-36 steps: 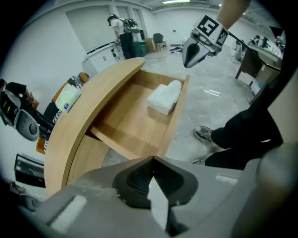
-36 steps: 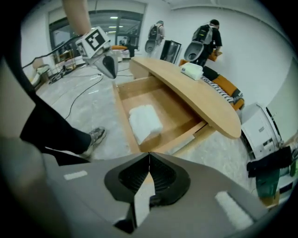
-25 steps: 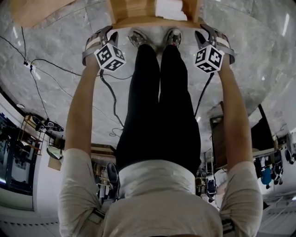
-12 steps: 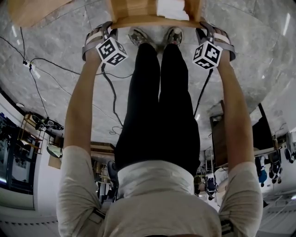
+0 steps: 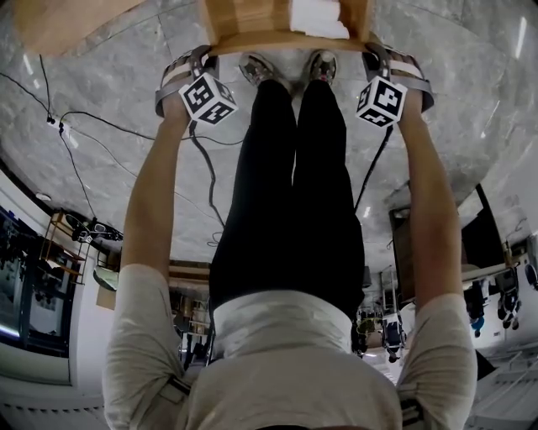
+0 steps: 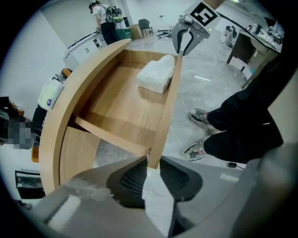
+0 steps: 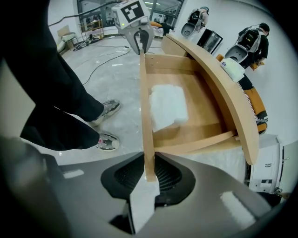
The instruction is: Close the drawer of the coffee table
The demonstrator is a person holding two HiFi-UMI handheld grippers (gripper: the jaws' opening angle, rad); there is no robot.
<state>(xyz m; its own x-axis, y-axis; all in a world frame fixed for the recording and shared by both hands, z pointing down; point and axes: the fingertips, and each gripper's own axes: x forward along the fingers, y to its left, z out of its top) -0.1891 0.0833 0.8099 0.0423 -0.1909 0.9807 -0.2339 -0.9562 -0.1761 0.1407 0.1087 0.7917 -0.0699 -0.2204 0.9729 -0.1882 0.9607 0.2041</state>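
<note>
The wooden drawer (image 5: 252,21) stands pulled out from the curved coffee table (image 6: 70,102), with a white soft pack (image 6: 156,74) inside. My left gripper (image 6: 152,162) is at one end of the drawer's front panel (image 6: 168,107). Its jaws are closing around the panel's corner at the tips, and the pads are not pressing on it. My right gripper (image 7: 150,174) is at the other end of the front panel (image 7: 145,116), jaws closing with the pads tight against both faces. In the head view the left gripper (image 5: 204,57) and right gripper (image 5: 376,52) point down at the drawer's two corners.
The person's legs and shoes (image 5: 252,67) stand on the marble floor right behind the drawer front, between the two grippers. Cables (image 5: 92,117) trail across the floor at left. Office furniture and machines stand far off around the room's edge.
Both grippers have stayed at the ends of the drawer front. Their marker cubes have shifted slightly in the view, and the right one has rolled a little. The drawer has not visibly moved.
</note>
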